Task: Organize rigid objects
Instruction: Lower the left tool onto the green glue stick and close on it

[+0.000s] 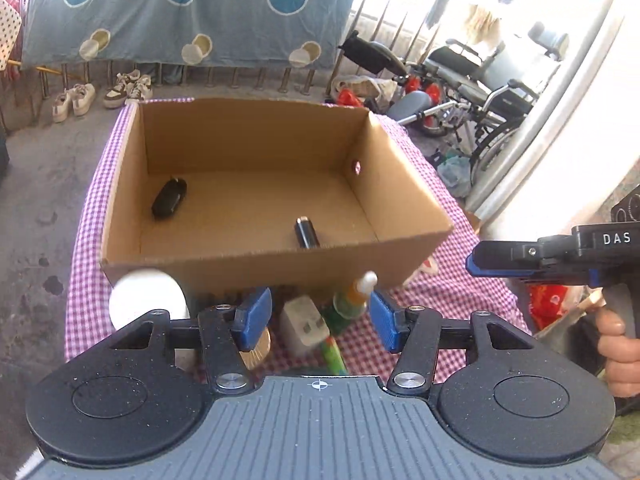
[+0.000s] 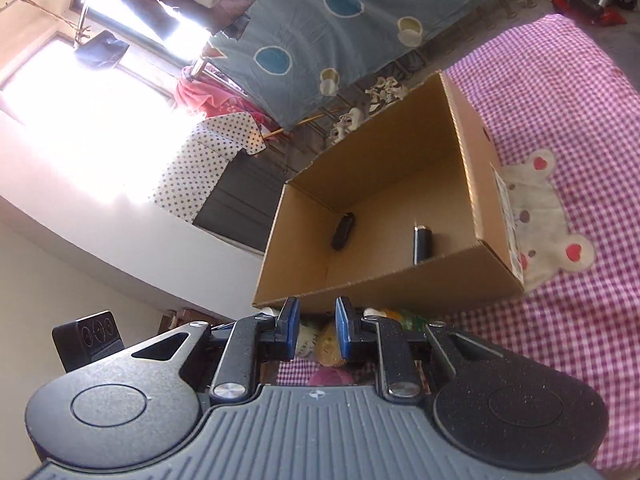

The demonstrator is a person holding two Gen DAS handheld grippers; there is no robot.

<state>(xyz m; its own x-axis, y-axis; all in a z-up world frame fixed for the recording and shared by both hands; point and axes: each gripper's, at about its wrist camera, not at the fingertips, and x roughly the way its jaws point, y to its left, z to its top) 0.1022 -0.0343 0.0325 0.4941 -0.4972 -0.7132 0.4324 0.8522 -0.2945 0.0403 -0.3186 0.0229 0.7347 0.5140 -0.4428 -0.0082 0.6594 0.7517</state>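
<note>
An open cardboard box (image 1: 256, 268) stands on the pink checked tablecloth (image 1: 452, 280). Inside lie a black oval case (image 1: 169, 198) at the left and a black cylinder with a silver tip (image 1: 306, 233) near the front wall. Both also show in the right wrist view, the case (image 2: 343, 232) and the cylinder (image 2: 422, 244). My left gripper (image 1: 316, 318) is open and empty above the items in front of the box: a white plug adapter (image 1: 302, 326), a green spray bottle (image 1: 354, 294), a white round object (image 1: 148, 298) and a brush (image 1: 254, 350). My right gripper (image 2: 317, 330) is open and empty, held above the front edge; it also shows in the left wrist view (image 1: 500, 260).
A bear-shaped patch (image 2: 540, 216) lies on the cloth (image 2: 560, 100) beside the box (image 2: 380, 280). Shoes (image 1: 76, 98) stand on the floor behind the table under a hanging blue sheet (image 1: 192, 8). A wheelchair (image 1: 480, 80) is at the back right.
</note>
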